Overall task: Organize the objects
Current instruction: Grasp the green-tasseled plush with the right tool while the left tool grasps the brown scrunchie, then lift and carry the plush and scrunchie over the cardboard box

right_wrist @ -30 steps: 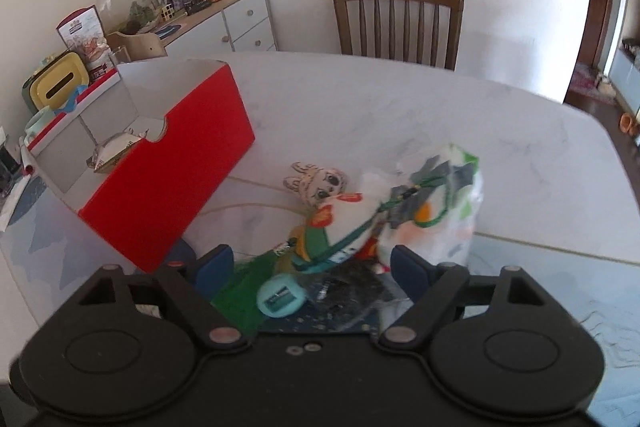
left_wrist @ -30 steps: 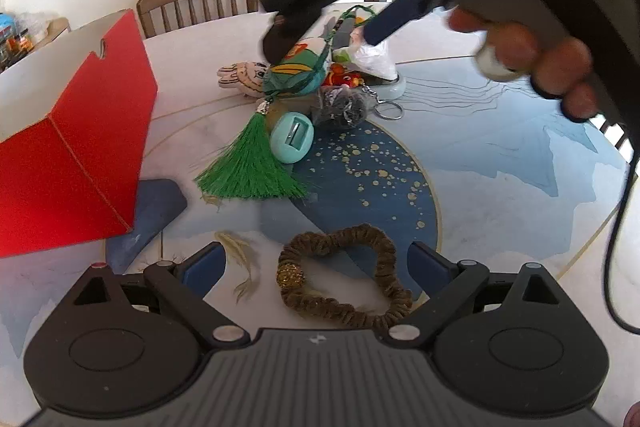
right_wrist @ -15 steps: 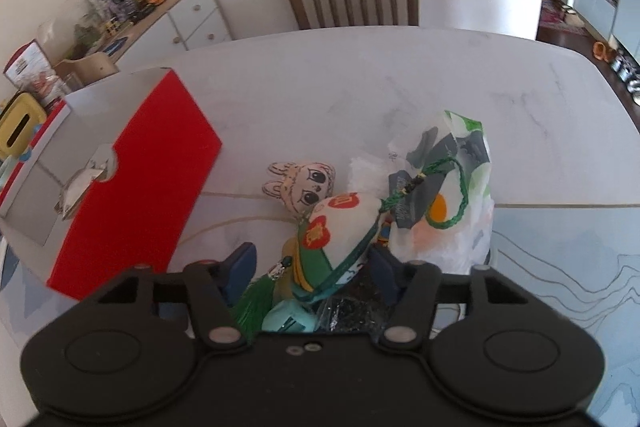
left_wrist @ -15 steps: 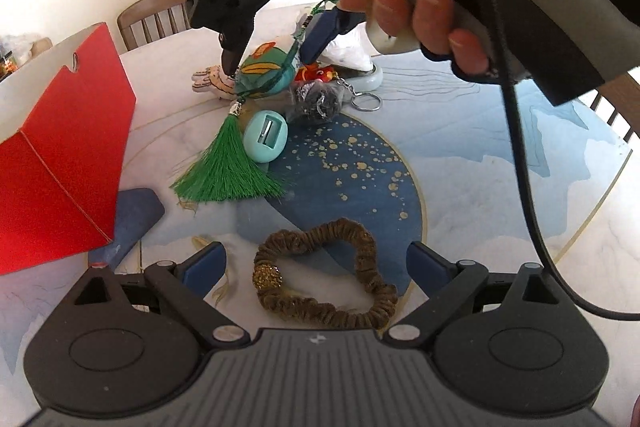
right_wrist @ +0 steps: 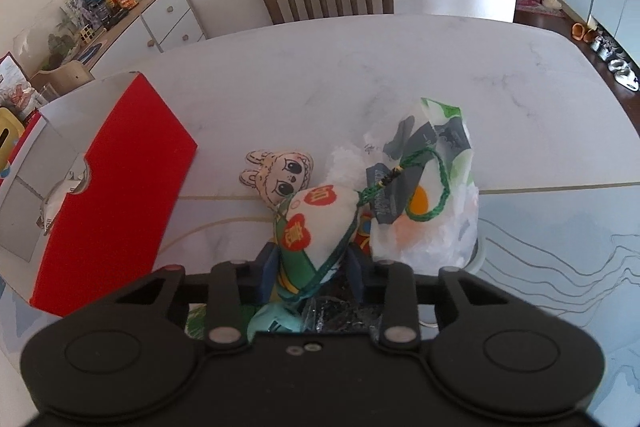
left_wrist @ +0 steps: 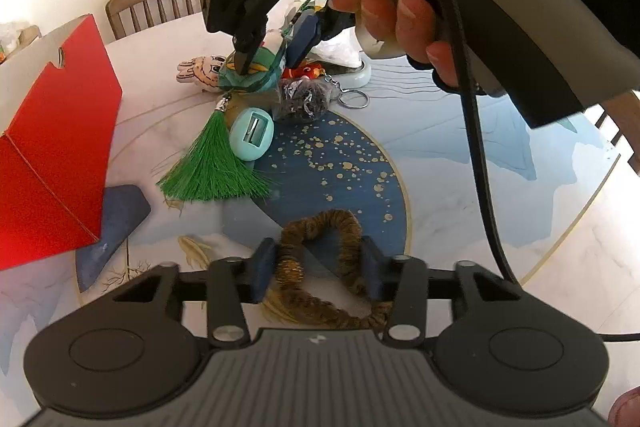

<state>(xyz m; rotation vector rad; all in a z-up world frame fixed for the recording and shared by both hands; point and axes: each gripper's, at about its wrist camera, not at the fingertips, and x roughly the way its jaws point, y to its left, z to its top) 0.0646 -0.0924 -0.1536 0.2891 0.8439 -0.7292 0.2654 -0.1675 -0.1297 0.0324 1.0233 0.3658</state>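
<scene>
Two handheld grippers worked over a round table [left_wrist: 460, 187] patterned in blue and white marble. The left gripper [left_wrist: 316, 273] pointed down at a brown hair scrunchie [left_wrist: 320, 227] lying near the table's front edge; its jaws had just been closing, and its blue fingers [left_wrist: 264, 263] pressed the scrunchie's loop from both sides. Farther back, the right gripper [right_wrist: 312, 267], held in a person's hand [left_wrist: 404, 23], had also just been closing, and its fingers clamped a stuffed cloth pouch [right_wrist: 316, 227] printed in green, white and red. A green tassel [left_wrist: 212, 167] trailed from that pouch across the table. Just beside it lay a mint egg-shaped sharpener [left_wrist: 252, 139], a small cartoon rabbit toy [right_wrist: 280, 175], a crinkled plastic bag [right_wrist: 436, 203] and a keyring [left_wrist: 352, 99]. An open red box [right_wrist: 112, 195] stood to the left, apart from the pile.
</scene>
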